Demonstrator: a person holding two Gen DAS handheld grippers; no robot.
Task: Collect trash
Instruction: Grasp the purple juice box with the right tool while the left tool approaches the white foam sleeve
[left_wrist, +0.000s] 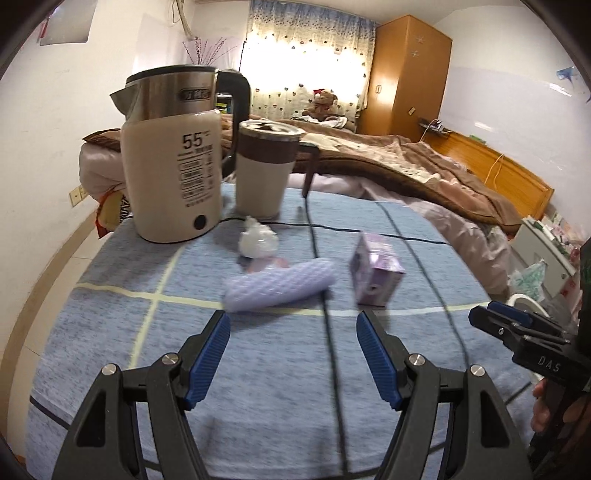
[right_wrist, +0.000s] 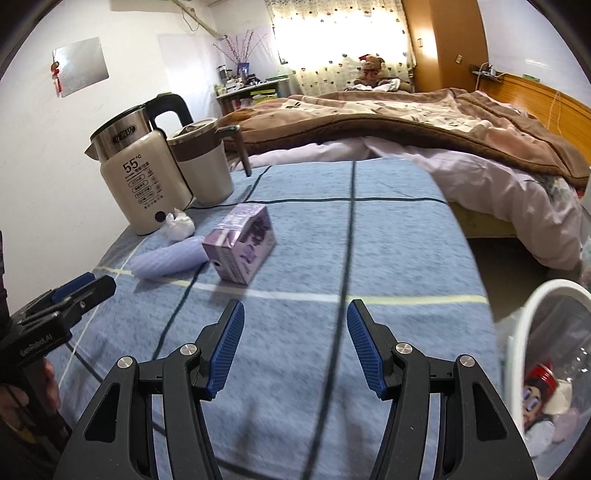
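**Both grippers wide open over the table, trash not picked up**

Left gripper (left_wrist: 291, 332) has its blue ribbed pads spread wide, nothing between them; it hangs above the blue checked tablecloth (left_wrist: 110, 332); right gripper (right_wrist: 295, 321) likewise spread wide and empty, over the same cloth; just ahead of the left one lies a lilac ribbed soft wrapper (left_wrist: 279, 284), flat; behind it a crumpled white tissue ball (left_wrist: 256, 240), contact between the two unclear; purple drink carton (left_wrist: 375, 273) on its side, just right of the wrapper; farther back a cream and steel electric kettle (left_wrist: 173, 166) beside a cream lidded mug (left_wrist: 264, 170); white-rimmed waste bin (right_wrist: 532, 317) off the table's right edge, rubbish inside.
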